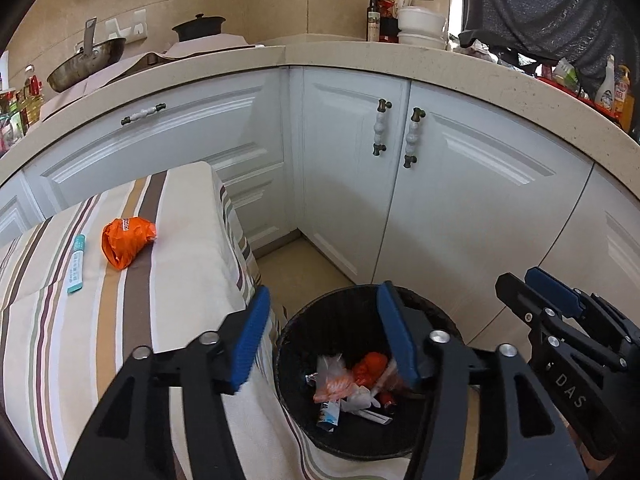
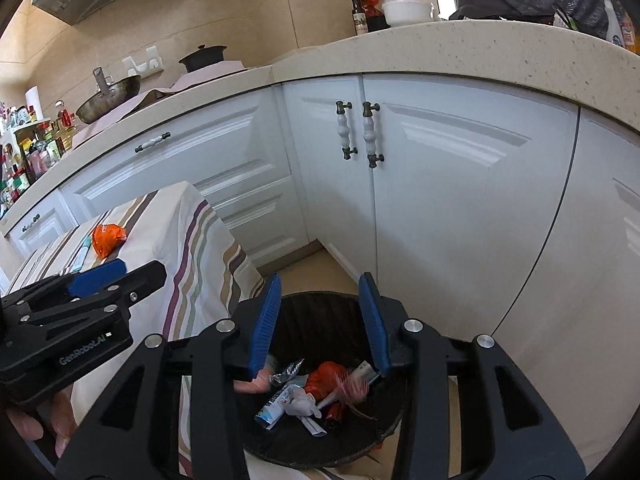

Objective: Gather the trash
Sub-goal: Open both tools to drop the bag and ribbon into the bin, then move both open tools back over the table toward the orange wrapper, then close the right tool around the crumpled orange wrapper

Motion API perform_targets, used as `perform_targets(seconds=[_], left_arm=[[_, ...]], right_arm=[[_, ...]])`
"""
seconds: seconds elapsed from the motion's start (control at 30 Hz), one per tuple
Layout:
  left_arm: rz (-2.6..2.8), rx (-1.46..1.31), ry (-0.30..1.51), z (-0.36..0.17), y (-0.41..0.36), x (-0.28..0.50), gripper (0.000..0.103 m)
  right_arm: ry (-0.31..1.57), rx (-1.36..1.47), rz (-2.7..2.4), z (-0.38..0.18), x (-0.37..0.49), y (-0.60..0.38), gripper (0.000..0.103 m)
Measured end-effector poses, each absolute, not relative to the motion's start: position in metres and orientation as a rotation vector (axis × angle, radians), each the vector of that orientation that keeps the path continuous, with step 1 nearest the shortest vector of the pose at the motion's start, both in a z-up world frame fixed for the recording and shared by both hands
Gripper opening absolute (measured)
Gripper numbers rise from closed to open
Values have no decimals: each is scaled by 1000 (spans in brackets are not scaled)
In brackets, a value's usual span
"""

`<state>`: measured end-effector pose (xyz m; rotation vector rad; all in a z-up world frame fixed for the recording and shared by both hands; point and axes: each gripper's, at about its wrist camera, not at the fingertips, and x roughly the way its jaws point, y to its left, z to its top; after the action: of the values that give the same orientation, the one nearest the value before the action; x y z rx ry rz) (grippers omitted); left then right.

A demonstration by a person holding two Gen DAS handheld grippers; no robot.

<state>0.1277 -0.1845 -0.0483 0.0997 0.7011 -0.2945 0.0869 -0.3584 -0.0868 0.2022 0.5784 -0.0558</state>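
Trash fills the bottom of the black bin (image 1: 348, 380) on the floor by the white cabinets (image 1: 440, 200): wrappers, a red crumpled piece and a small tube, seen in both views. We hold both grippers over it, the left gripper (image 1: 326, 338) with jaws wide and empty, the right gripper (image 2: 320, 320) likewise wide and gripping nothing. Our left wrist view shows most clearly what remains on the striped tabletop (image 1: 180, 260): a crumpled orange wrapper (image 1: 127, 241) and, just beside it, a slim teal-and-white packet (image 1: 76, 264). From the right wrist view the packet is largely hidden behind the left gripper, but a blurred pink-and-white scrap (image 2: 354, 388) shows inside the bin below the right pad.
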Motion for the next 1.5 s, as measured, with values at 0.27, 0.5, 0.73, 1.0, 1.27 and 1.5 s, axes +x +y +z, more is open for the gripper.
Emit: perform_targets(seconds=[0.27, 0.5, 0.73, 1.0, 1.27, 1.5], left_arm=[[-272, 86, 691, -42, -176, 126, 63], [-244, 60, 642, -33, -158, 120, 68], [-210, 42, 643, -31, -134, 118, 70], [-123, 12, 624, -22, -84, 116, 72], [20, -30, 612, -16, -14, 118, 73], [141, -52, 616, -17, 43, 115, 74]], right_arm=[[563, 202, -67, -80, 84, -357, 45], [547, 192, -62, -73, 80, -348, 48], [546, 171, -45, -65, 80, -331, 48], [530, 142, 29, -51, 91, -293, 49], [522, 98, 165, -37, 118, -228, 49], [546, 55, 268, -32, 145, -171, 51]])
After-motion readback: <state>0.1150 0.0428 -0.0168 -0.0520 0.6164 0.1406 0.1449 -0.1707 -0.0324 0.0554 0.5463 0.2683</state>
